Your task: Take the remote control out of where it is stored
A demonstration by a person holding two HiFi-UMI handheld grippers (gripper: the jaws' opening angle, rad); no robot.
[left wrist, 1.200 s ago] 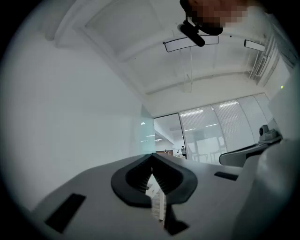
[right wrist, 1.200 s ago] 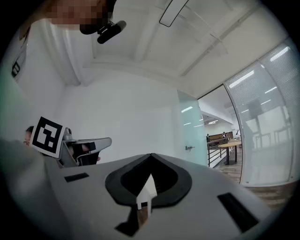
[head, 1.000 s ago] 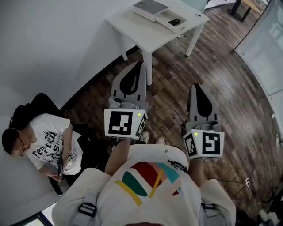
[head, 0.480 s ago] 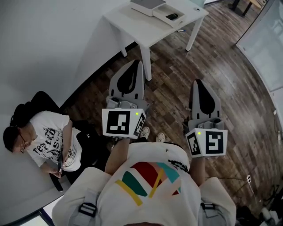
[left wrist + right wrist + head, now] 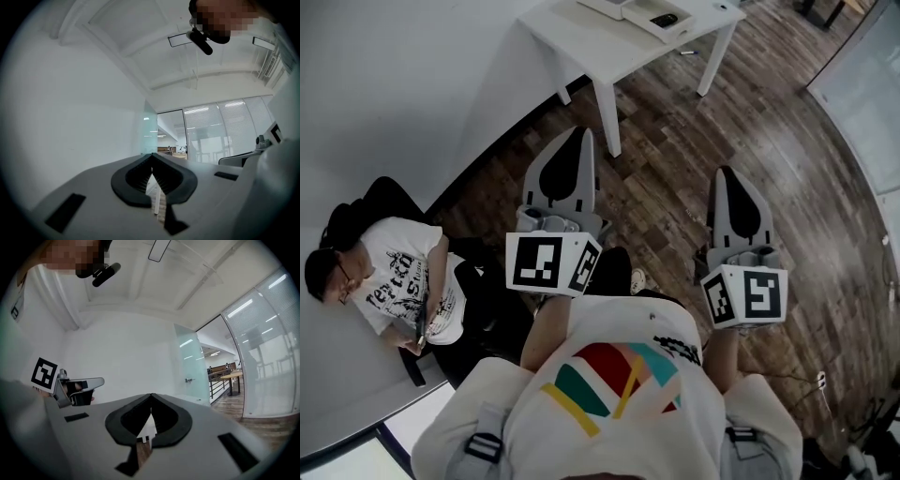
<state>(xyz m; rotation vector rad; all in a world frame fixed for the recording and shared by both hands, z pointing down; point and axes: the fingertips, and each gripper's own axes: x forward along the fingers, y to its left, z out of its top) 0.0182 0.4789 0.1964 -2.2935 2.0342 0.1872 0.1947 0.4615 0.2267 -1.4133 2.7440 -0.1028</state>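
Observation:
A dark remote control (image 5: 666, 20) lies in an open white box (image 5: 639, 13) on the small white table (image 5: 581, 42) at the top edge of the head view. Both grippers are held close to the person's body, well short of the table and over the wooden floor. My left gripper (image 5: 580, 132) points toward the table leg, its jaws pressed together with nothing between them (image 5: 151, 155). My right gripper (image 5: 724, 172) stands to the right of it, also shut and empty (image 5: 151, 395). The left gripper's marker cube (image 5: 46, 372) shows in the right gripper view.
A person in a printed T-shirt (image 5: 398, 295) sits against the white wall at the left. A glass partition (image 5: 867, 80) runs along the right. Wooden floor (image 5: 675, 141) lies between me and the table.
The table and box have slid toward the top edge of the head view. Both grippers sit slightly lower in the frame, still shut and empty.

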